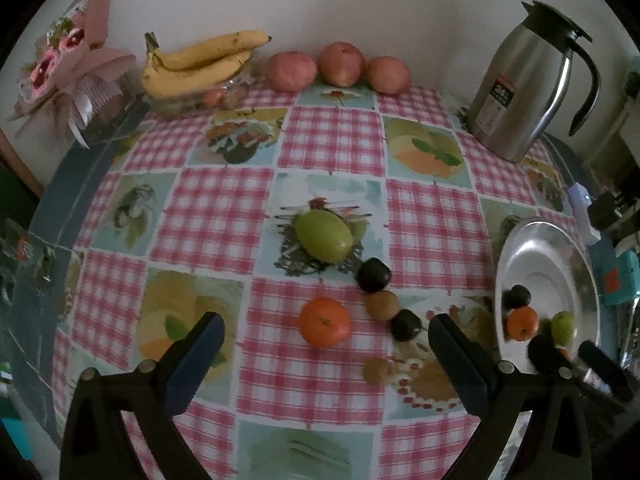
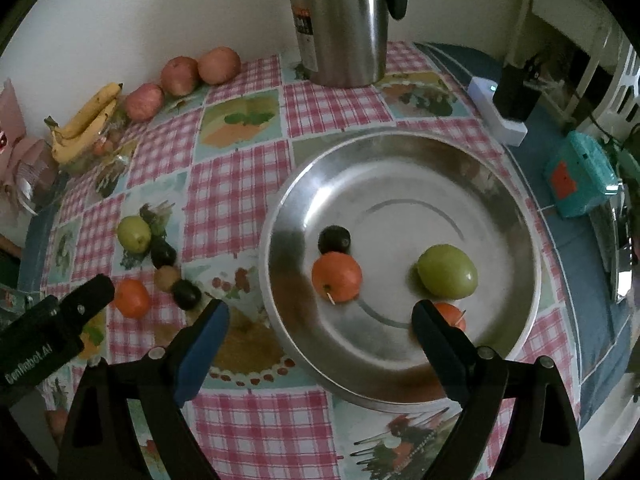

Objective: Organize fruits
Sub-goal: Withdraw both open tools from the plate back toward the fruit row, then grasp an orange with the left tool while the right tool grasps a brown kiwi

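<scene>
Dim, soft blur, fisheye-warped edges

Red-checked tablecloth [image 1: 332, 144] — silver plate [image 2: 500, 184]

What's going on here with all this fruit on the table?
A person with a claw in each hand is moving fruit onto a metal plate. It holds a green fruit, an orange and a dark fruit. Both the right claw and left claw are open and empty; more fruit waits on the tablecloth.
</scene>
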{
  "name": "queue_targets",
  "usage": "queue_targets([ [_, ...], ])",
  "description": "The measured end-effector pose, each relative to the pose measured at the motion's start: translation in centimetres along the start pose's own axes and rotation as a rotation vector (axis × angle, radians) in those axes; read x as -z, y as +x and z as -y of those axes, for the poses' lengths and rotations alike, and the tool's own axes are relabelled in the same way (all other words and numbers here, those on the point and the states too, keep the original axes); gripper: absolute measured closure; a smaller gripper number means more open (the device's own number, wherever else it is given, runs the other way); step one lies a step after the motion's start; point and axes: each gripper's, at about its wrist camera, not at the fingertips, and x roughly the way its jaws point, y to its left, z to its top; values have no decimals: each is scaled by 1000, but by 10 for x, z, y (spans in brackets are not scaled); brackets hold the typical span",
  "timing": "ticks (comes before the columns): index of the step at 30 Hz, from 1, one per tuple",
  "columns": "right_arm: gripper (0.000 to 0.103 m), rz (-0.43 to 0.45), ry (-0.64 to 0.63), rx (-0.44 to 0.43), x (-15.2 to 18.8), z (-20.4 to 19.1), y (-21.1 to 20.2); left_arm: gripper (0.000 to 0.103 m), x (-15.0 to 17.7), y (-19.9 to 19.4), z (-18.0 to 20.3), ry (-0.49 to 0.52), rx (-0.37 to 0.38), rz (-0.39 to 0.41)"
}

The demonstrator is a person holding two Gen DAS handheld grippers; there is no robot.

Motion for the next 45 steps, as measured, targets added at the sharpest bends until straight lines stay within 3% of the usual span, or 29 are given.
queue_targets([
  [24, 10, -19, -97, -108, -22, -101, 2, 0, -17, -15, -96, -149, -125, 34],
  [34, 10, -12, -157, -136, -36, -121, 6, 0, -19, -5, -98, -165, -113, -5],
  [45, 10, -91, -201, -103, -17, -116, 30, 0, -11, 18, -91, -190, -62, -83],
])
